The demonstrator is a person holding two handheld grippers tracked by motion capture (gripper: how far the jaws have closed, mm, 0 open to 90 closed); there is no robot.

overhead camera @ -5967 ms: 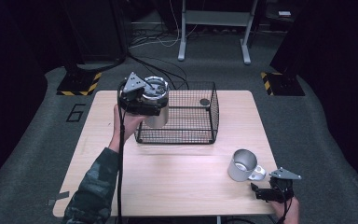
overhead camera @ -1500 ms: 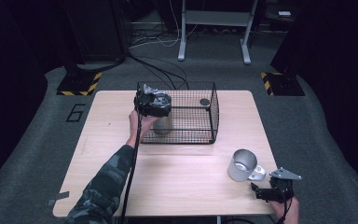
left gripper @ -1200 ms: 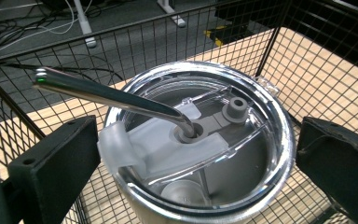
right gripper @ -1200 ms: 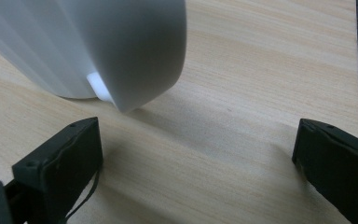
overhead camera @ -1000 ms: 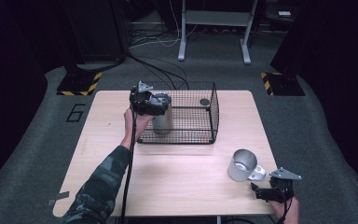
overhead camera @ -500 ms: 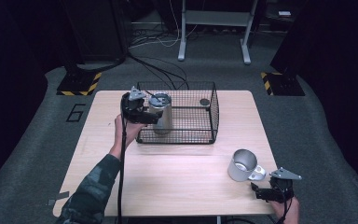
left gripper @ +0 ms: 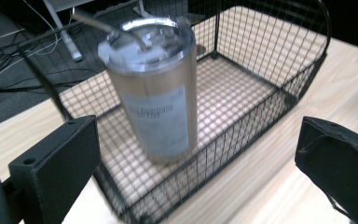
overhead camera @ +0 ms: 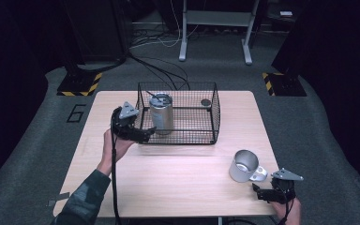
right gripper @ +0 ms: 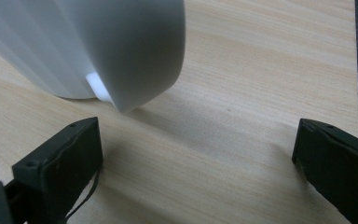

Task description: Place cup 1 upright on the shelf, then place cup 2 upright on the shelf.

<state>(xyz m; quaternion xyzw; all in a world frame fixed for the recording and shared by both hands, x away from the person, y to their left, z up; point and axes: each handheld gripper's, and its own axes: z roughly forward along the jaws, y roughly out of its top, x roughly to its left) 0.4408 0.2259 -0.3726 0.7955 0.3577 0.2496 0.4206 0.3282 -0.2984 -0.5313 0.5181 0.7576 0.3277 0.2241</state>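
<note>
A tall steel tumbler [overhead camera: 161, 114] with a clear lid and a straw stands upright in the left end of a black wire basket [overhead camera: 187, 137]. My left gripper [overhead camera: 145, 134] is open just outside the basket's front left corner, apart from the tumbler. In the left gripper view the tumbler [left gripper: 156, 93] stands behind the basket's mesh wall [left gripper: 261, 100], and the left gripper [left gripper: 200, 172] holds nothing. A steel mug [overhead camera: 243, 165] sits at the front right of the table. Just right of and below it, my right gripper [overhead camera: 261, 192] is open; in its own view the right gripper [right gripper: 196, 172] is empty under the mug [right gripper: 88, 42].
A small dark round disc [overhead camera: 206, 102] lies in the basket's back right corner. The wooden table [overhead camera: 178, 187] ends close behind the right gripper. On the floor beyond are cables and a metal stand [overhead camera: 215, 28].
The left gripper let go of the tumbler, which now stands in the basket, and drew back to the left and towards the person. The right gripper and mug stayed still.
</note>
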